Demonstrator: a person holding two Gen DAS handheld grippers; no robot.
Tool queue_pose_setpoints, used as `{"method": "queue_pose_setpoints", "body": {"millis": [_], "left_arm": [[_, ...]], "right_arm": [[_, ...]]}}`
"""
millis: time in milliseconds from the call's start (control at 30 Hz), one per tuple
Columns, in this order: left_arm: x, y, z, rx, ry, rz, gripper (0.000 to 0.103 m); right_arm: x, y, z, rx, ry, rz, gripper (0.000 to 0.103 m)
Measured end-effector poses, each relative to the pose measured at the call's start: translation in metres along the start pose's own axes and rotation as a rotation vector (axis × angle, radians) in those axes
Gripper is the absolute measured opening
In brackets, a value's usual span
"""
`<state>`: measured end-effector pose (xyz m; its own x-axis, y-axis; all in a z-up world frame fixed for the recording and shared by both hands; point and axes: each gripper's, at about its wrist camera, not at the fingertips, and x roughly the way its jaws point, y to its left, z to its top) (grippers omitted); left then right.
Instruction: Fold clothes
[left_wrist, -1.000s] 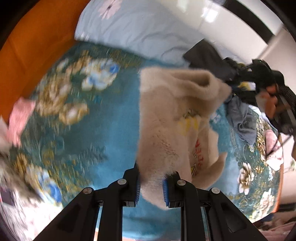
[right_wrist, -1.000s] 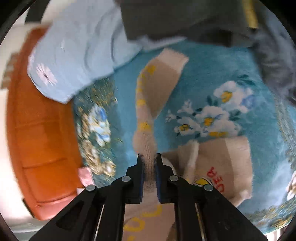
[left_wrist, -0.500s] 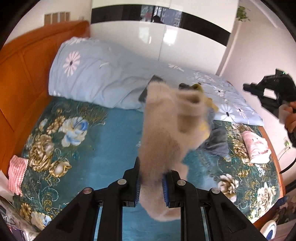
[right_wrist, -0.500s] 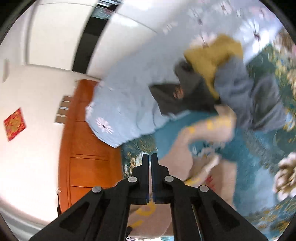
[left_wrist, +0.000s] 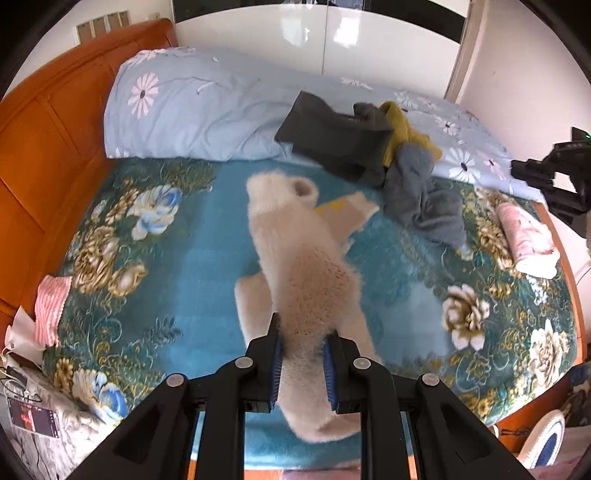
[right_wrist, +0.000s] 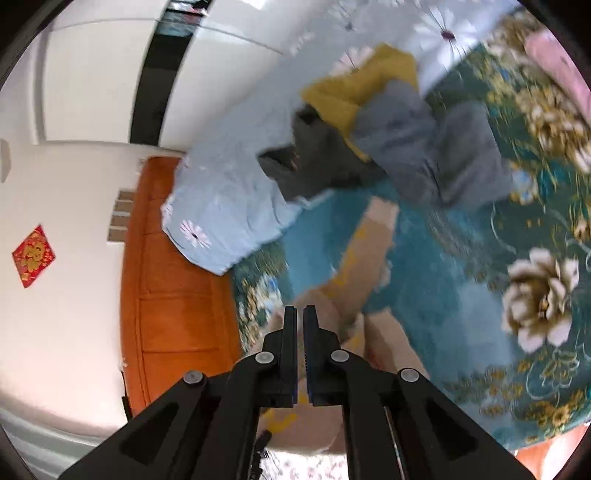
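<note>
Fuzzy beige sweater (left_wrist: 303, 273), bunched, yellow-printed.

Left of your left gripper (left_wrist: 303, 354) the bedspread (left_wrist: 207, 258) lies bare; ahead-right, piled clothes (left_wrist: 369, 147) block passage.

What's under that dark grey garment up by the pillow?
The dark grey garment lies on the pale blue pillow and overlaps a mustard garment. Anything else beneath is covered.

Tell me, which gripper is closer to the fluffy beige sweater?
Left. The left gripper is clamped on the beige sweater. The right gripper is shut and empty, off beside it.
</note>
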<state>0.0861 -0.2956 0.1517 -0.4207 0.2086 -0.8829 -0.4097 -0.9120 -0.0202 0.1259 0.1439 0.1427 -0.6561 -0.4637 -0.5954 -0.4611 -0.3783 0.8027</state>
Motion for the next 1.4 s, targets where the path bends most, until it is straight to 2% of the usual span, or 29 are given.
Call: {"method": "queue_pose_setpoints", "body": {"millis": [100, 233, 300, 333, 400, 467, 533, 567, 833, 1000, 1100, 1200, 1233, 1333, 1400], "left_arm": [[0.003, 0.008, -0.003, -0.003, 0.019, -0.007, 0.02], [0.011, 0.02, -0.003, -0.002, 0.031, -0.046, 0.02], [0.017, 0.027, -0.003, 0.003, 0.044, -0.063, 0.021], [0.02, 0.03, -0.004, 0.004, 0.051, -0.069, 0.021], [0.027, 0.039, -0.008, -0.008, 0.074, -0.083, 0.021], [0.036, 0.05, -0.013, -0.028, 0.102, -0.099, 0.021], [0.046, 0.063, -0.02, -0.061, 0.134, -0.113, 0.021], [0.05, 0.068, -0.023, -0.076, 0.146, -0.117, 0.021], [0.078, 0.115, -0.036, -0.233, 0.222, -0.124, 0.021], [0.087, 0.131, -0.039, -0.268, 0.254, -0.114, 0.021], [0.093, 0.133, -0.038, -0.271, 0.273, -0.11, 0.021], [0.095, 0.132, -0.034, -0.265, 0.279, -0.098, 0.021], [0.096, 0.132, -0.033, -0.266, 0.281, -0.092, 0.021], [0.094, 0.133, -0.032, -0.286, 0.276, -0.079, 0.021], [0.088, 0.133, -0.032, -0.301, 0.257, -0.065, 0.021]], "right_arm": [[0.026, -0.005, -0.005, 0.0, 0.063, -0.017, 0.005], [0.078, 0.009, -0.008, -0.027, 0.147, -0.019, 0.005], [0.108, 0.018, -0.009, -0.041, 0.176, -0.038, 0.023], [0.123, 0.021, -0.009, -0.035, 0.188, -0.046, 0.043], [0.161, 0.025, -0.007, -0.013, 0.234, -0.053, 0.046], [0.195, 0.027, -0.006, -0.014, 0.28, -0.096, 0.048], [0.23, 0.027, -0.006, -0.026, 0.328, -0.161, 0.058], [0.246, 0.026, -0.005, -0.033, 0.35, -0.199, 0.058], [0.314, -0.02, -0.004, -0.03, 0.441, -0.437, 0.058], [0.356, -0.049, -0.003, -0.024, 0.496, -0.579, 0.058], [0.366, -0.061, -0.008, 0.019, 0.524, -0.564, 0.057], [0.366, -0.064, -0.014, 0.031, 0.537, -0.566, 0.035], [0.365, -0.064, -0.015, 0.032, 0.54, -0.571, 0.023], [0.355, -0.06, -0.017, 0.05, 0.537, -0.524, 0.019], [0.342, -0.054, -0.017, 0.061, 0.529, -0.447, 0.019]]}}
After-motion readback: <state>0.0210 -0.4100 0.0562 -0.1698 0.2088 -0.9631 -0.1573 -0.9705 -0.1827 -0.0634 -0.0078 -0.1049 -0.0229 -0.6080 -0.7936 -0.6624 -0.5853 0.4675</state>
